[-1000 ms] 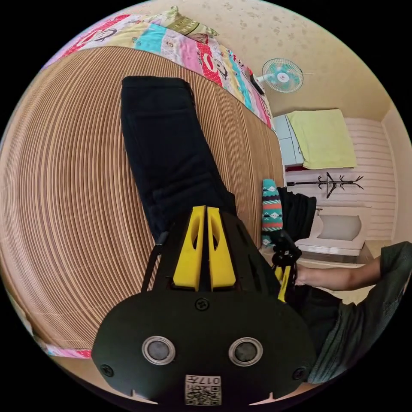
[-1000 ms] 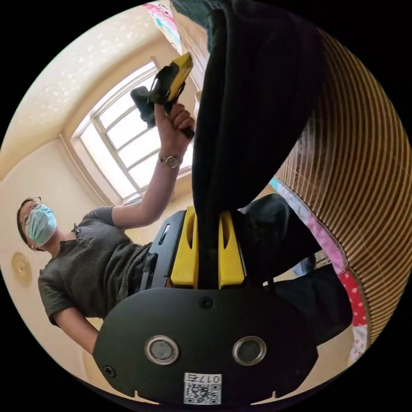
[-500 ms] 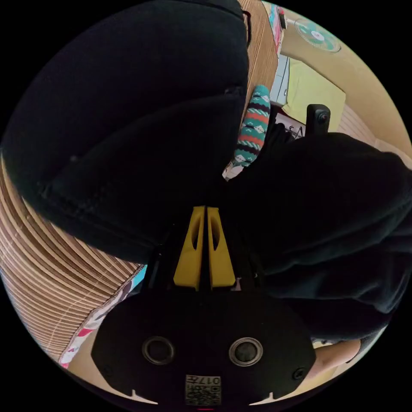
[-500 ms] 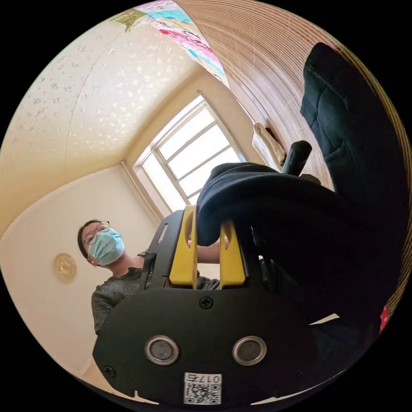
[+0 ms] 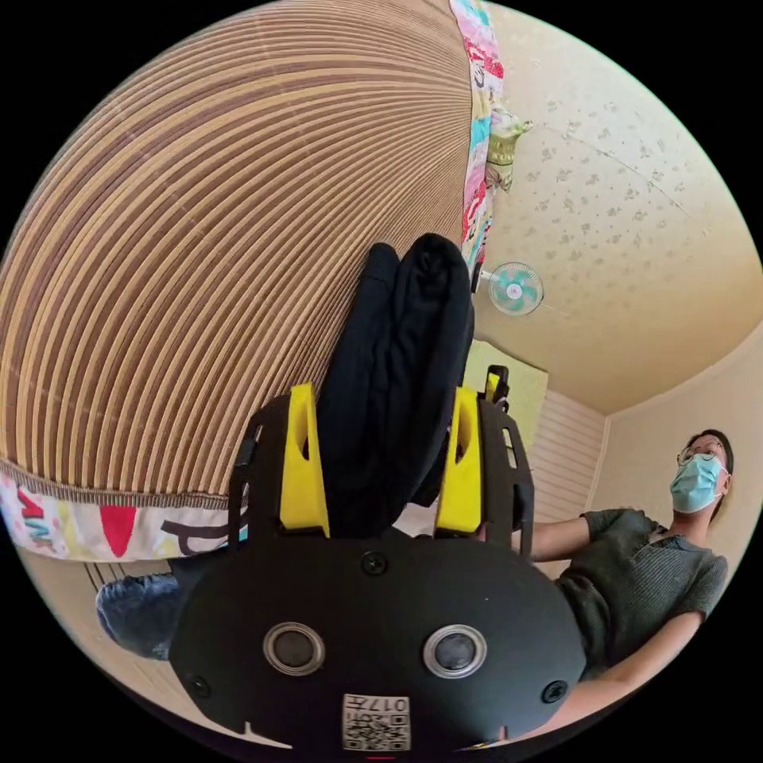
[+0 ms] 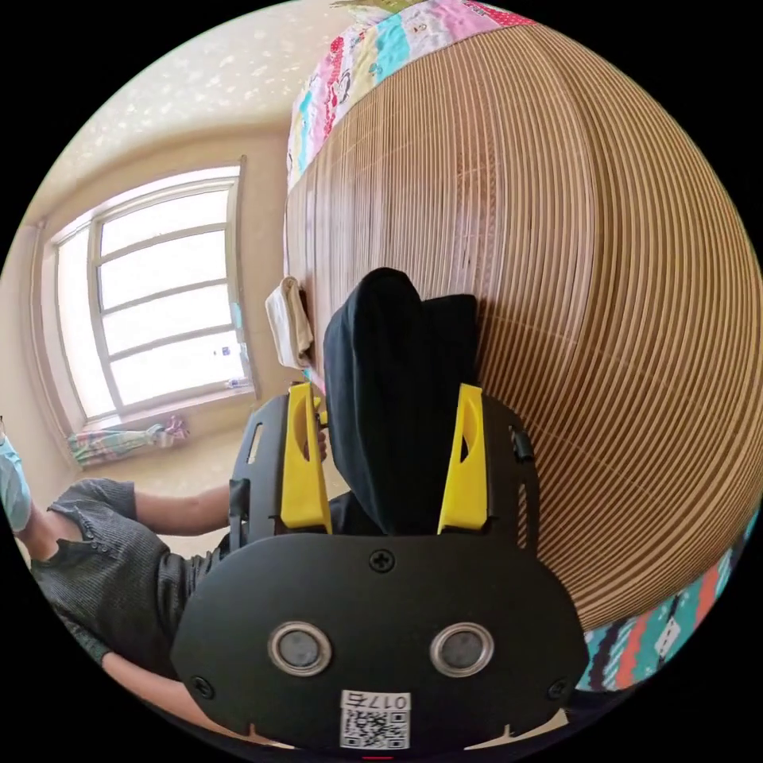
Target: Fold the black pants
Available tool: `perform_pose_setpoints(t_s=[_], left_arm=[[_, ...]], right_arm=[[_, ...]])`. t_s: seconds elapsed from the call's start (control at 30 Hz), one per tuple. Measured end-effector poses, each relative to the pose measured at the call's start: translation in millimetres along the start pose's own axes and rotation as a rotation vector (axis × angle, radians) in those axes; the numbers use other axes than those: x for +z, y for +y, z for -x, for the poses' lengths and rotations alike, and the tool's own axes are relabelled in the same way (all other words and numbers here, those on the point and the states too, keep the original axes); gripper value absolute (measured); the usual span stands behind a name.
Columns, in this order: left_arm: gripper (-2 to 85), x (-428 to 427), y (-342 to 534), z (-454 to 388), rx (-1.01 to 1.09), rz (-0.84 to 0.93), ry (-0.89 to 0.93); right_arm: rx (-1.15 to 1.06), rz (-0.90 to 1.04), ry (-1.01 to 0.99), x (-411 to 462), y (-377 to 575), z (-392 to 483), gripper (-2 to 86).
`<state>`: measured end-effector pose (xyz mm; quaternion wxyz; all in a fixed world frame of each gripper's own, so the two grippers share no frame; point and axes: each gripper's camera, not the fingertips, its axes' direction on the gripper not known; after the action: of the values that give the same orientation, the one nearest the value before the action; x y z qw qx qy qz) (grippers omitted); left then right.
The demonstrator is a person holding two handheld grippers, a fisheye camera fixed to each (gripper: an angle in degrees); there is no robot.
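**Pants bundled between both claws above the striped mat**

Pants (image 5: pixel 397 381) are sitting as a thick, folded black bundle between the jaws of your left claw (image 5: pixel 381 461), in the left gripper view. Its two yellow jaws are standing wide apart, one on each side of the bundle, and the cloth is filling the gap between them; whether both jaws are truly pressing on it, you cannot tell from here. Beyond the bundle, the striped bamboo mat (image 5: pixel 199 238) is spreading over the bed, with a patterned sheet (image 5: pixel 481 119) running along its edge. A wall fan (image 5: pixel 515 288) is showing near the top of the bundle, and a person in a dark knit top (image 5: pixel 636 580) is standing off to one side.

In the right gripper view, your right claw (image 6: pixel 385 461) is likewise spread wide around the black pants (image 6: pixel 393 397), yellow jaws flanking the fold on both sides, contact again unclear. The same bamboo mat (image 6: pixel 596 318) is lying behind the bundle, and a small folded pale cloth (image 6: pixel 288 322) is resting at the mat's edge just beside it. A window (image 6: pixel 159 302) is glowing on the far side, and a sleeve (image 6: pixel 95 548) is reaching in below it.
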<state>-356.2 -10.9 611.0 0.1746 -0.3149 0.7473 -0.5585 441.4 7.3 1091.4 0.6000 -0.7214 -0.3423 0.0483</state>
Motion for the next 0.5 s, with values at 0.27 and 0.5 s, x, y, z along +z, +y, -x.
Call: perform_pose_setpoints(t_s=[0.27, 0.5], left_arm=[[24.4, 41.7, -49.0, -10.9, 0.058, 0.267, -0.139], [21.0, 48.9, -37.7, 14.6, -0.086, 0.324, -0.034]], right_arm=[[-0.040, 0.138, 0.157, 96.5, 46.5, 1.2, 28.1], [0.069, 0.075, -0.139, 126.4, 85.2, -37.9, 24.0]])
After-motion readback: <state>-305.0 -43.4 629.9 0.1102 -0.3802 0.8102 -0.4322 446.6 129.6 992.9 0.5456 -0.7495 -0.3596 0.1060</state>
